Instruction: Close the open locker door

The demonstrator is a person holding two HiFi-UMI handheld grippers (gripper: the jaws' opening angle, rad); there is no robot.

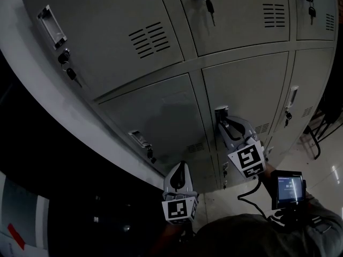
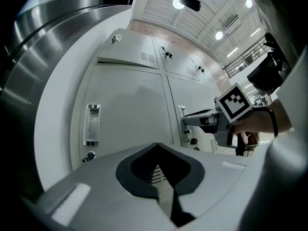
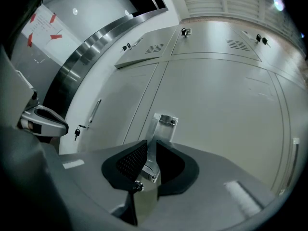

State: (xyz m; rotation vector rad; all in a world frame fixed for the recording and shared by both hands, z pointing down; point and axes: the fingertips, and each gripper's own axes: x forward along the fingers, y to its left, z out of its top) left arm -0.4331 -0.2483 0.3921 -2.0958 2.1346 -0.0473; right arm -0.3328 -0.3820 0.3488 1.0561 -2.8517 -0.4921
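A bank of grey metal lockers (image 1: 161,31) fills the dim room. At the lower middle of the head view, the right gripper (image 1: 224,123) pinches the handle (image 3: 162,122) of a lower locker door (image 1: 252,90). How far this door stands ajar, I cannot tell. The left gripper (image 2: 156,150), at bottom centre, has its jaws pressed together on nothing. The grasp seems done; the next move, I think, calls for a steady push toward the frame until the door seats.

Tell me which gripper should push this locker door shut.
The right gripper: its fingers pinch the door handle, so it can push at once. The left gripper hangs short of the lockers, fingers together, holding nothing.
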